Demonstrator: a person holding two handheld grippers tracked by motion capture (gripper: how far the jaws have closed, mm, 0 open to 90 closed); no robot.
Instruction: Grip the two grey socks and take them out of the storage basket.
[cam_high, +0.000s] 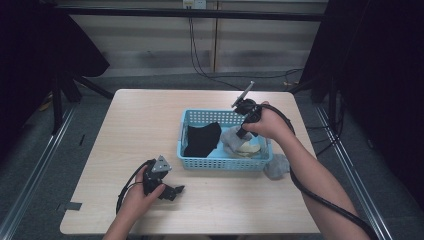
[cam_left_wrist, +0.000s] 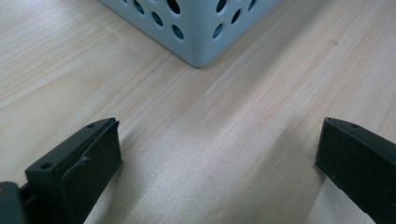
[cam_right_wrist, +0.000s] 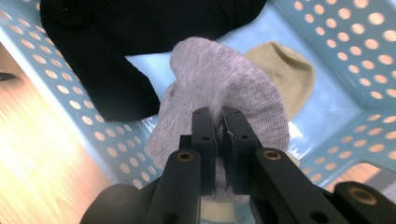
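Left gripper (cam_high: 175, 191), jaws spread, rests on bare table (cam_high: 140, 120) near the basket (cam_high: 200, 118) corner. Right gripper (cam_right_wrist: 217, 116) pinches a grey sock (cam_right_wrist: 224, 79) over the basket, holding black cloth (cam_high: 201, 140) and beige sock (cam_right_wrist: 285, 70). Another grey sock (cam_high: 276, 166) lies outside, right.

The table (cam_high: 145, 130) had a pale wood-grain top, smooth and matt, with fine streaks plain in the left gripper view; the basket (cam_high: 225, 162) was light-blue plastic, perforated with round holes, its floor faintly glossy; the grey sock (cam_right_wrist: 224, 84) was a fine-ribbed knit cloth, soft and matt; the black sock (cam_right_wrist: 98, 60) was a darker ribbed knit; the beige sock (cam_right_wrist: 285, 70) was a smooth-looking knit; the right gripper (cam_right_wrist: 218, 140) had matt black plastic jaws with brass-coloured metal inserts; the left gripper (cam_left_wrist: 219, 158) was likewise matt black.
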